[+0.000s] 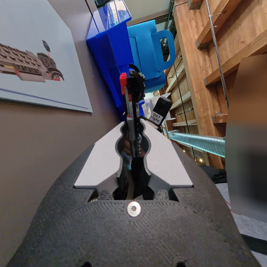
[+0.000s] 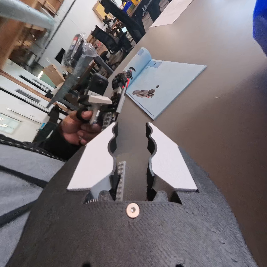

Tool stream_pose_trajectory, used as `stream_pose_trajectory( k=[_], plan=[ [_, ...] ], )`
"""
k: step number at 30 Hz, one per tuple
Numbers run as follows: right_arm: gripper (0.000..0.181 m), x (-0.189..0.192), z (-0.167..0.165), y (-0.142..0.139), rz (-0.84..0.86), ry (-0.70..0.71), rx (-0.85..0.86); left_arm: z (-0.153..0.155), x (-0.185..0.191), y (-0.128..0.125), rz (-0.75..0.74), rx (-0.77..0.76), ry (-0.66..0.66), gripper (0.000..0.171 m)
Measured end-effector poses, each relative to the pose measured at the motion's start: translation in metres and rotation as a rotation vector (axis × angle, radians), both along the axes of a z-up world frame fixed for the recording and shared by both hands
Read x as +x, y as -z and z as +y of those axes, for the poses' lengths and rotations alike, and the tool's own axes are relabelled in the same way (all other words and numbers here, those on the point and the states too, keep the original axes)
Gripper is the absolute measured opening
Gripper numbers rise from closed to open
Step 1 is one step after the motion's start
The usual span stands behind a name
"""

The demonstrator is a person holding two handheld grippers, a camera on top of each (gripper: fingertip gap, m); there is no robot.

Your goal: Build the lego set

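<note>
Left gripper [image 1: 133, 130] raised, jaws drawn close together and clamped on something narrow. Right gripper [image 2: 131, 125] tilted, jaws spread wide, gripping nothing. Hand [image 2: 76, 128] bare, wrapped round the left gripper's handle, one finger through its black trigger loop.

A brown tabletop [image 2: 202, 101] fronts timber shelving [image 1: 202, 57], a white wall [image 2: 80, 18], and black office chairs [image 2: 109, 39].

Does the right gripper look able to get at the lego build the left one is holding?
Probably yes. The right gripper has its jaws open and empty, and the lego build, clamped in the left gripper, sits just ahead with nothing between them.
</note>
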State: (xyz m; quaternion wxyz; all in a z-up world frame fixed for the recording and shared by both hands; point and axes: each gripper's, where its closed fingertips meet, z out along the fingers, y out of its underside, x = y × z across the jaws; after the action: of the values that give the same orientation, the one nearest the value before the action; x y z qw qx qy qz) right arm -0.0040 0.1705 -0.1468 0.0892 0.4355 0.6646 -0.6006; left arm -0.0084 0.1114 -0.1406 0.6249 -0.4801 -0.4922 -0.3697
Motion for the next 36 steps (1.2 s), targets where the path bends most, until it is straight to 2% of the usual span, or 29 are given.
stream_pose_trajectory(
  k=[4, 10, 18, 22, 26, 30, 33, 36],
  plan=[
    [0.041, 0.004, 0.009, 0.009, 0.025, -0.031, 0.082, 0.001, -0.005, 0.006, -0.015, -0.026, -0.005, 0.015],
    [0.040, 0.020, 0.001, 0.015, 0.066, -0.103, 0.180, 0.001, -0.007, 0.009, -0.018, -0.043, -0.012, 0.015],
    [0.029, 0.068, 0.002, 0.032, 0.078, -0.143, 0.322, -0.001, -0.003, 0.012, -0.021, -0.066, -0.022, 0.015],
    [0.031, 0.089, -0.001, 0.046, 0.107, -0.143, 0.479, -0.005, -0.003, 0.016, -0.049, -0.074, -0.034, 0.015],
    [0.030, 0.095, -0.002, 0.054, 0.161, -0.127, 0.627, -0.006, 0.002, 0.016, -0.054, -0.074, -0.027, 0.015],
    [0.018, 0.091, -0.001, 0.059, 0.227, -0.101, 0.778, -0.005, 0.005, 0.016, -0.068, -0.059, -0.022, 0.015],
    [0.017, 0.089, -0.001, 0.059, 0.209, -0.088, 0.789, -0.006, 0.008, 0.015, -0.076, -0.048, -0.022, 0.015],
    [0.017, 0.082, -0.002, 0.054, 0.154, -0.051, 0.695, -0.008, 0.009, 0.014, -0.072, -0.040, -0.026, 0.015]
  ],
)
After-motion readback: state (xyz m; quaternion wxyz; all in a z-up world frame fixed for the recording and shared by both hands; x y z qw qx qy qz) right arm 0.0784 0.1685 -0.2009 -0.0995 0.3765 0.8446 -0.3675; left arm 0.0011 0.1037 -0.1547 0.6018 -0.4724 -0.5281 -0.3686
